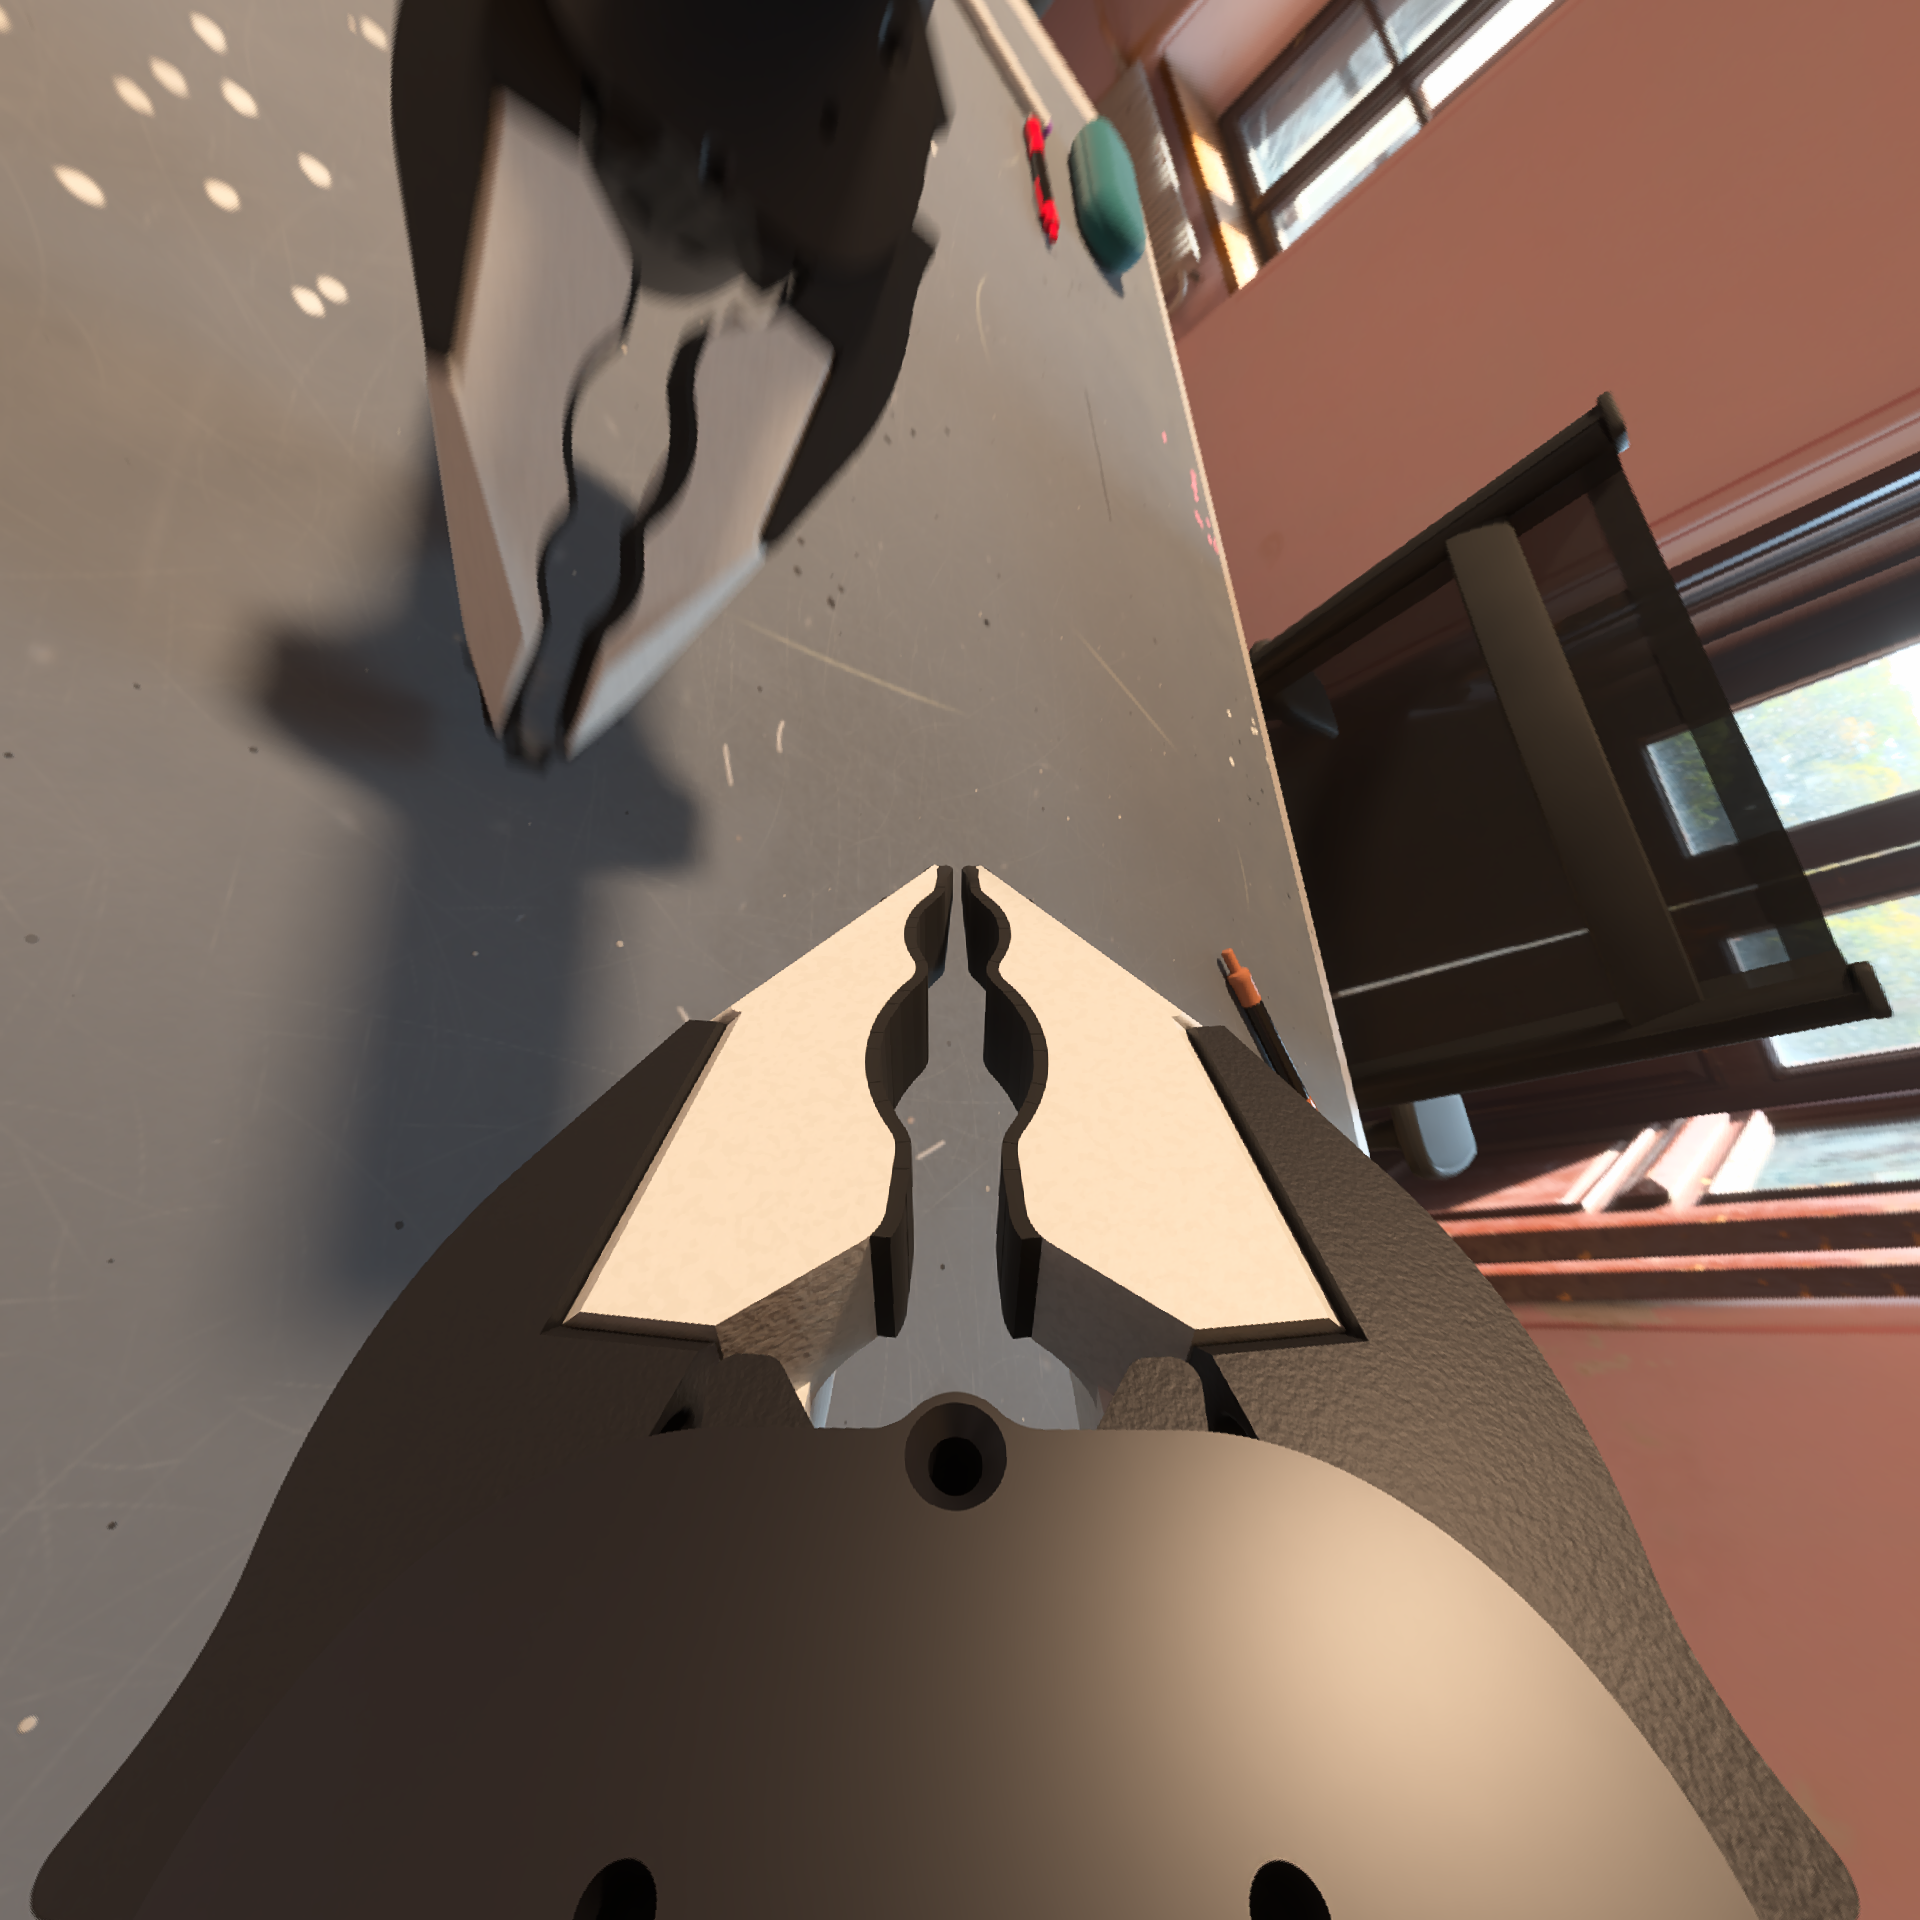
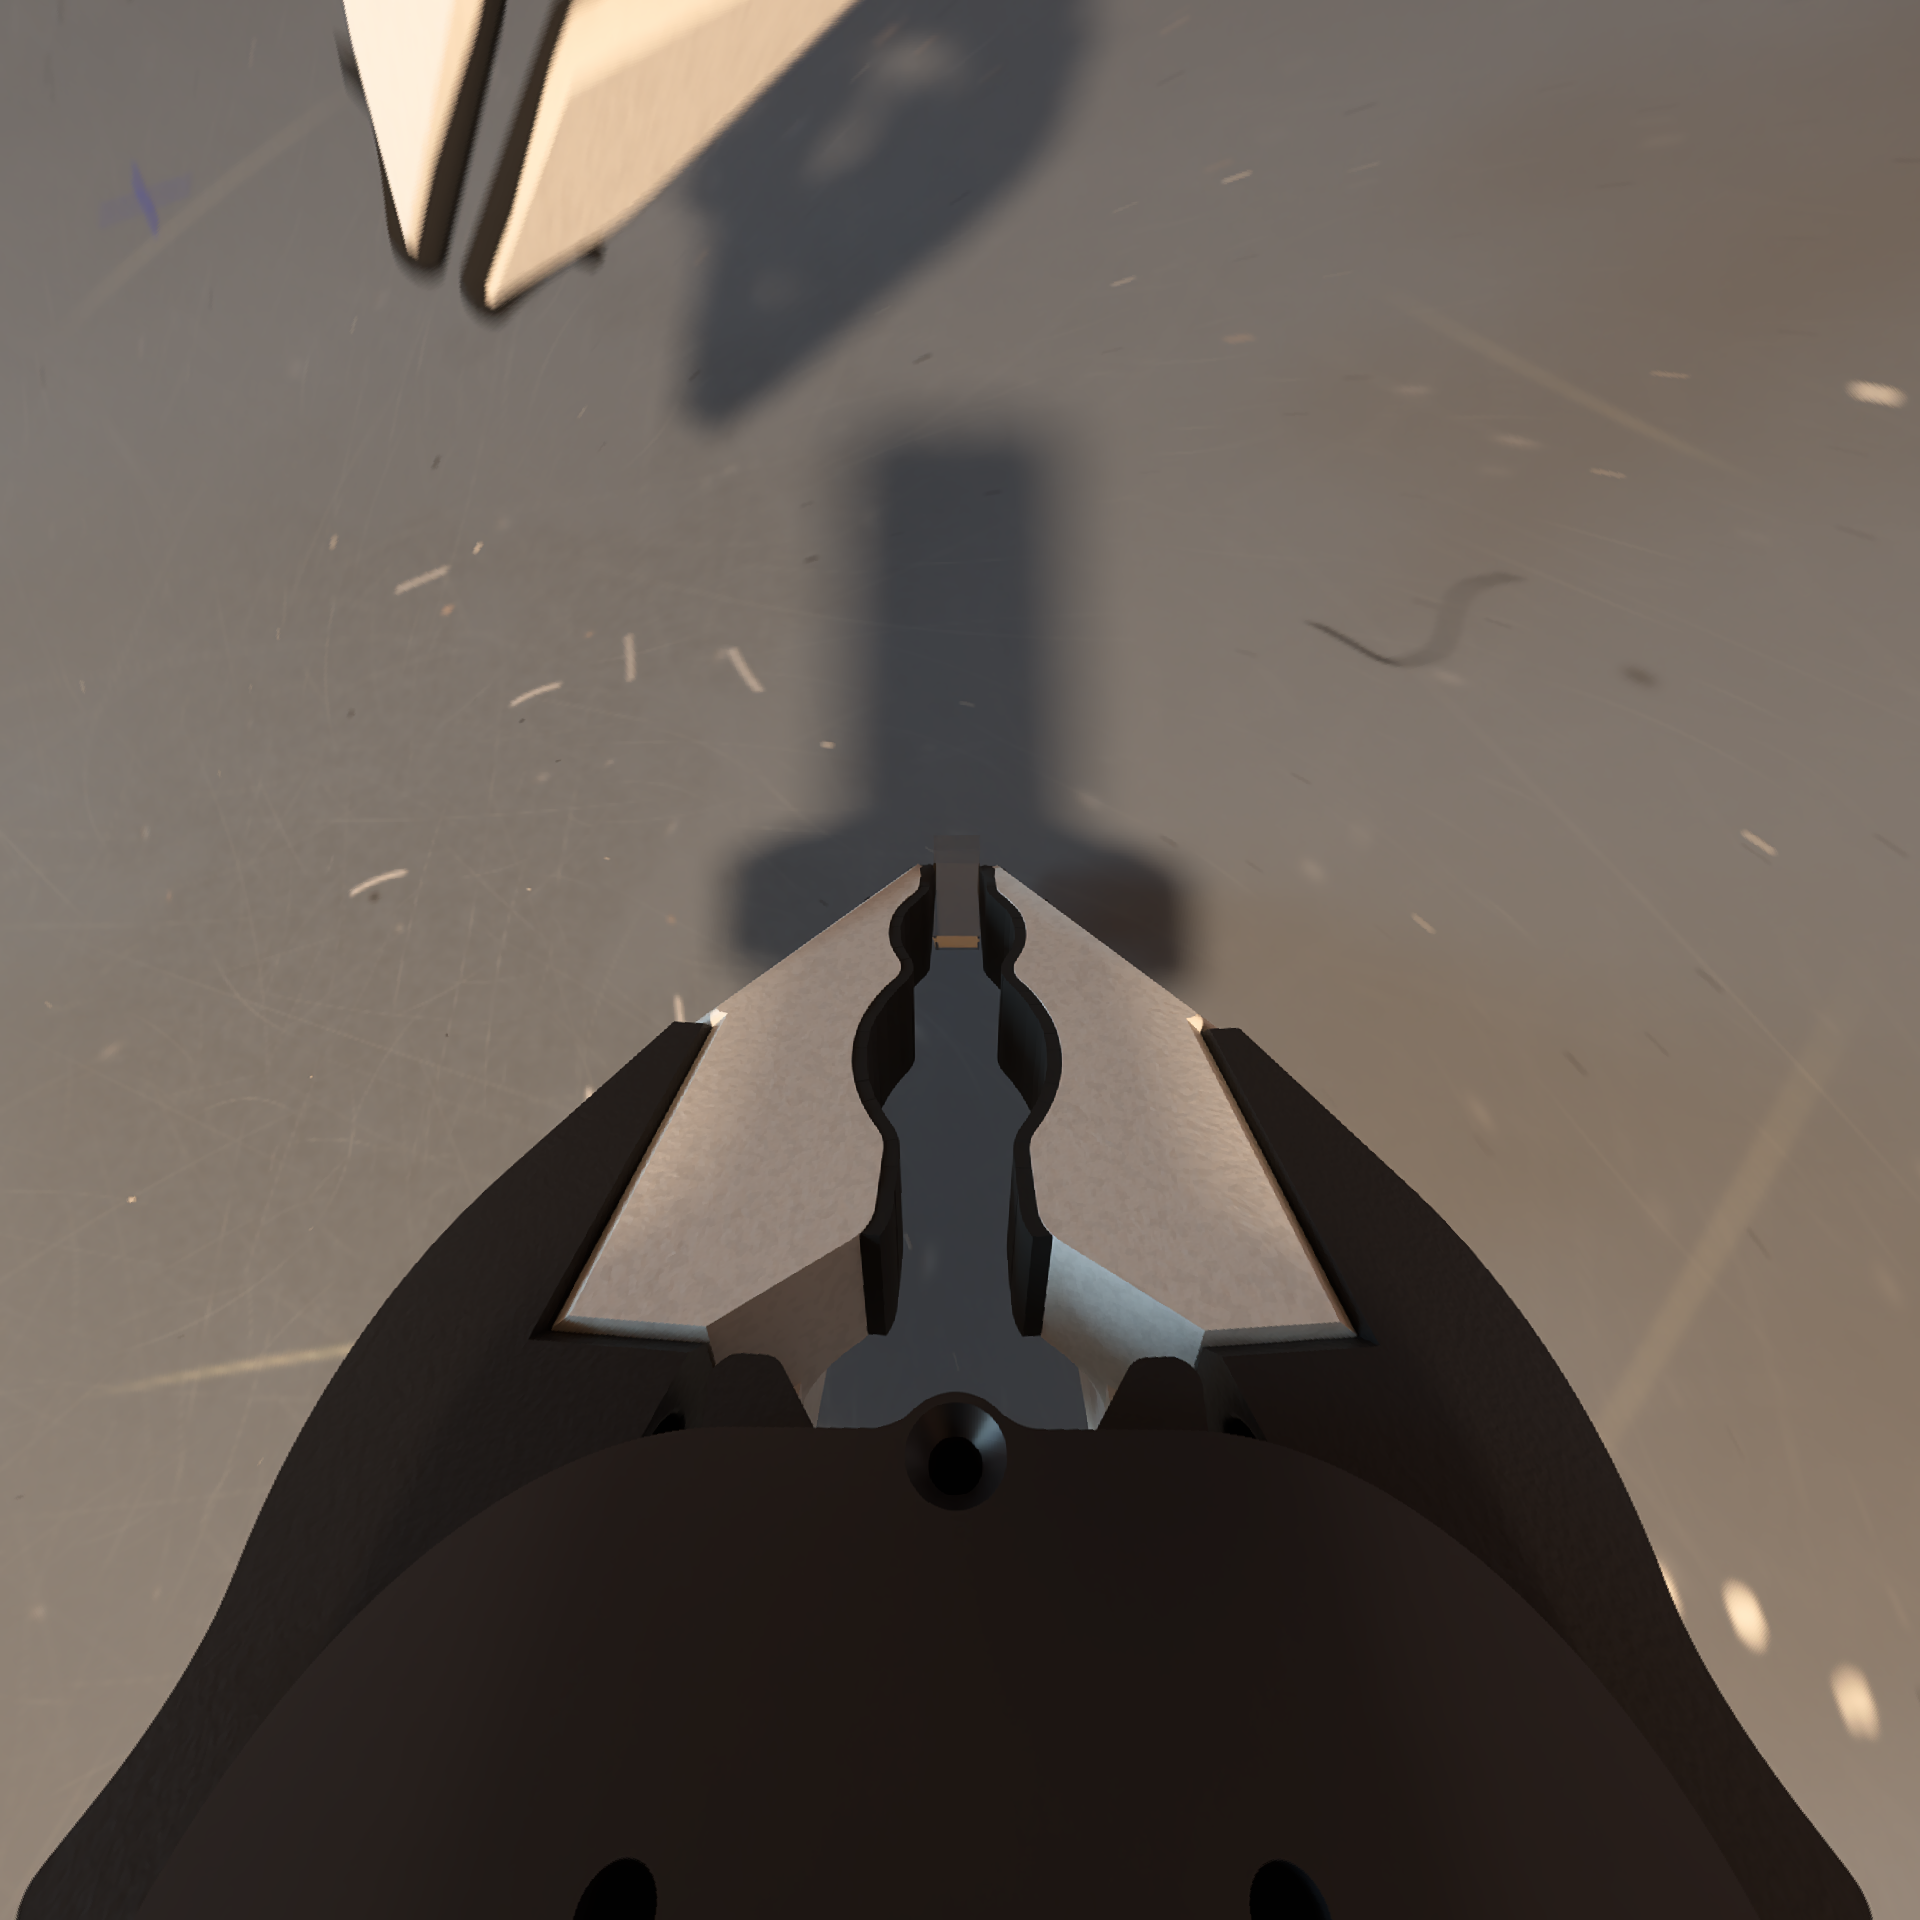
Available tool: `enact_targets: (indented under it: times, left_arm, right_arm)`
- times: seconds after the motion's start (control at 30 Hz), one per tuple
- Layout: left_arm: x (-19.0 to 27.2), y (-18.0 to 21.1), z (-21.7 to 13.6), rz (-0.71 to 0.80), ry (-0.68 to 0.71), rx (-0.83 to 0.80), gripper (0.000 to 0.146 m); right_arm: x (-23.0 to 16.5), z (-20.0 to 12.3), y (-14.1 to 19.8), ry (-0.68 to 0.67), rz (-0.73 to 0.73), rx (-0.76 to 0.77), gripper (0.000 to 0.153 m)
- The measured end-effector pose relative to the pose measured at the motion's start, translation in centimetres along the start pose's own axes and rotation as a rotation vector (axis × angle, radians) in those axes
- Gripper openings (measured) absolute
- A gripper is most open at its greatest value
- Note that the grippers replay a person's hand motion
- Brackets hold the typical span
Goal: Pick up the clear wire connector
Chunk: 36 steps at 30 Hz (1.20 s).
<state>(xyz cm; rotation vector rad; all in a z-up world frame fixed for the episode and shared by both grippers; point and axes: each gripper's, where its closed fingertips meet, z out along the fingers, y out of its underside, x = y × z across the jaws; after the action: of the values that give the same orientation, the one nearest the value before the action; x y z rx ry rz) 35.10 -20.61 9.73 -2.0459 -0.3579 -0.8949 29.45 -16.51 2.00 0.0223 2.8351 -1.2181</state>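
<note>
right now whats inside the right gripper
A small clear connector sits pinched between the tips of the right gripper, with a thin tan strip at its near end. Behind it lies shadowed table. The fingers cover its sides, and its underside cannot be seen.

Fingers (image 2: 1101, 1122) hide most of the clear wire connector (image 2: 957, 896).

You've got a scratched grey tabletop (image 1: 260, 1039) under everything, flecked with pale nicks. Far along its edge, a slim red tool (image 1: 1041, 179) lies just beside a rounded teal case (image 1: 1108, 193), and nearer you an orange-tipped dark pencil (image 1: 1255, 1013) sits at the edge. Past it stands a dark wooden cabinet (image 1: 1538, 810).
</note>
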Motion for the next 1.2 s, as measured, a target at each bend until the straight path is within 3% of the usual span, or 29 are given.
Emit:
enact_targets:
  times: [0.17, 0.33, 0.4, 0.5, 0.63, 0.8, 1.03, 1.1, 1.2]
  left_arm:
    - [-2.3, 0.0, 1.5, -0.128, 0.049, -0.150, 0.002]
    - [-5.6, -0.4, 3.3, -0.264, 0.101, -0.291, 0.002]
    - [-6.5, -0.8, 3.8, -0.310, 0.123, -0.309, 0.004]
    - [-7.6, -1.1, 4.4, -0.360, 0.101, -0.336, 0.027]
    - [-7.9, -1.4, 4.6, -0.346, 0.056, -0.331, 0.045]
    - [-8.6, -2.4, 3.8, -0.221, -0.150, -0.288, 0.052]
    - [-10.0, -2.8, 1.3, 0.031, -0.580, -0.304, 0.062]
    - [-9.4, -3.1, 0.3, 0.085, -0.682, -0.222, 0.062]
    - [-6.2, -2.5, 0.0, 0.103, -0.698, -0.015, 0.061]
  right_arm:
    - [3.9, -8.7, 0.3, 0.220, 0.175, 0.212, 0.008]
    - [2.6, -14.0, 2.6, 0.270, 0.219, 0.388, 0.008]
    - [1.6, -14.3, 4.1, 0.252, 0.228, 0.417, 0.008]
    - [0.1, -14.2, 6.2, 0.244, 0.227, 0.410, 0.008]
    - [-1.4, -14.8, 5.7, 0.228, 0.173, 0.463, 0.008]
    - [-2.2, -14.1, 5.6, 0.195, 0.129, 0.444, 0.008]
    - [-2.4, -14.2, 5.4, 0.258, 0.049, 0.444, 0.008]
    - [-2.6, -14.1, 5.4, 0.274, 0.015, 0.433, 0.008]
    - [-2.6, -13.3, 5.8, 0.280, -0.015, 0.356, 0.008]
